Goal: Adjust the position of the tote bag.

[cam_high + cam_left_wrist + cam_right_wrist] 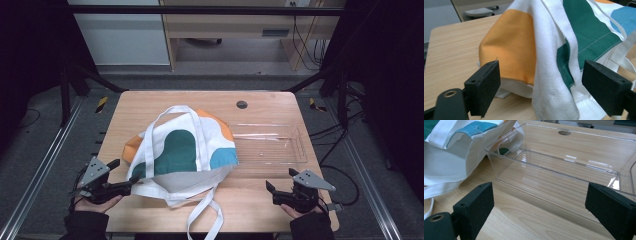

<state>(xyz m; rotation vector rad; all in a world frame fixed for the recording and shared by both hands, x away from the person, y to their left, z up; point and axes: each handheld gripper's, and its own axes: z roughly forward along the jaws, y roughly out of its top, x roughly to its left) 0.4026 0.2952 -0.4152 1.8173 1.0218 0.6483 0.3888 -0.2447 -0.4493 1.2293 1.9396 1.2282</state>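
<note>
A white cloth tote bag [182, 152] with green, orange and blue patches lies bulging in the middle of the wooden table [140, 107], its straps trailing over the front edge. In the left gripper view the bag [544, 50] is just beyond the open jaws, and a white fold hangs between them without being pinched. My left gripper [127, 172] rests at the bag's left corner, held by a hand. A clear plastic tray [270, 145] lies right of the bag, partly under it. My right gripper [278, 181] stands open near the front right edge, facing the tray [559, 175].
A round grommet hole [242, 104] sits at the table's far side. Black frame posts and cables stand around the table, and a grey floor lies beyond its edges. Bare wood shows at the back left and along the front right.
</note>
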